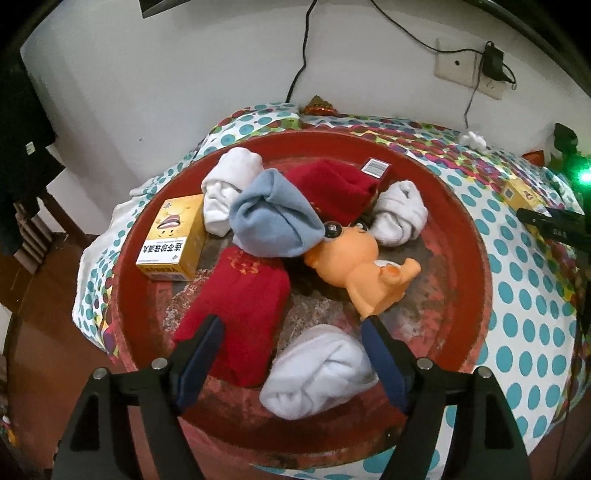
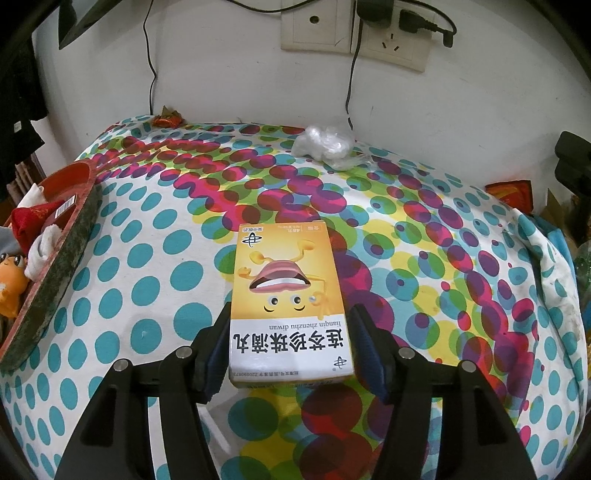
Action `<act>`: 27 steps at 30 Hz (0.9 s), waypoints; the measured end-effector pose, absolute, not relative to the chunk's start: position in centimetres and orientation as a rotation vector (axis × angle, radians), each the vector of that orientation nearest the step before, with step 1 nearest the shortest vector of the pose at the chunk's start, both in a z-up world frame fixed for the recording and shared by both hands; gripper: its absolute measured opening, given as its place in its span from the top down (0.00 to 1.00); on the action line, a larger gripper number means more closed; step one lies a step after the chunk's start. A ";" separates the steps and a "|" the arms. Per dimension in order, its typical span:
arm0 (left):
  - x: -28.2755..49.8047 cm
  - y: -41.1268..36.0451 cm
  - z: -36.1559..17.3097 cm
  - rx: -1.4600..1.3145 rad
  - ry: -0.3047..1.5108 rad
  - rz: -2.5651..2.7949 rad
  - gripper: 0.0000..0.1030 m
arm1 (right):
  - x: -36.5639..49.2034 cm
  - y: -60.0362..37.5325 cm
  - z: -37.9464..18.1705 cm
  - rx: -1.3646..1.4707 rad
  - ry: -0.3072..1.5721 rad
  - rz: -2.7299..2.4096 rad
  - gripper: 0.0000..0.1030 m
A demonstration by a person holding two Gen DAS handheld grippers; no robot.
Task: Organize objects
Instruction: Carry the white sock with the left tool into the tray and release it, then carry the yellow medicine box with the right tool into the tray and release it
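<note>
A round red tray (image 1: pixel 472 236) holds rolled socks: white ones (image 1: pixel 317 373), a blue one (image 1: pixel 273 221), red ones (image 1: pixel 240 295). It also holds an orange rubber toy (image 1: pixel 365 269) and a yellow medicine box (image 1: pixel 173 240). My left gripper (image 1: pixel 291 332) is open above the tray's near side, over the white and red socks. In the right wrist view a second yellow box (image 2: pixel 288 295) lies on the dotted cloth between the fingers of my right gripper (image 2: pixel 288 332). The left finger touches the box; a small gap shows at the right finger.
The dotted tablecloth (image 2: pixel 147 288) covers the table. The tray's edge (image 2: pixel 55 266) shows at the left of the right wrist view. A crumpled plastic bag (image 2: pixel 325 144) lies by the back wall, under wall sockets (image 2: pixel 354 33) with cables.
</note>
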State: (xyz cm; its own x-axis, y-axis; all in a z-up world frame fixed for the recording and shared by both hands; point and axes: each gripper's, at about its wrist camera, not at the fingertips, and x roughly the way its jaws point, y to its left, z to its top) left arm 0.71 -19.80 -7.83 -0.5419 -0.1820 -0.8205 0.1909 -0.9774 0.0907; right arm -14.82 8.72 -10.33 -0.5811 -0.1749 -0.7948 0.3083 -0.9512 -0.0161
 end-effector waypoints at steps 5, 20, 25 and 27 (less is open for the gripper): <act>1.1 -19.5 -7.4 1.369 -0.041 -2.590 0.23 | -14.5 8.6 -10.2 1.253 0.222 -2.554 0.53; 2.3 -19.8 -6.6 1.327 0.005 -2.617 0.23 | -12.5 7.4 -7.6 1.233 0.214 -2.605 0.53; 2.9 -19.9 -6.0 1.313 0.006 -2.642 0.23 | -11.3 5.9 -4.7 1.152 0.149 -2.561 0.53; 3.0 -20.2 -5.8 1.308 0.040 -2.645 0.23 | -10.6 4.6 -3.6 1.114 0.136 -2.529 0.53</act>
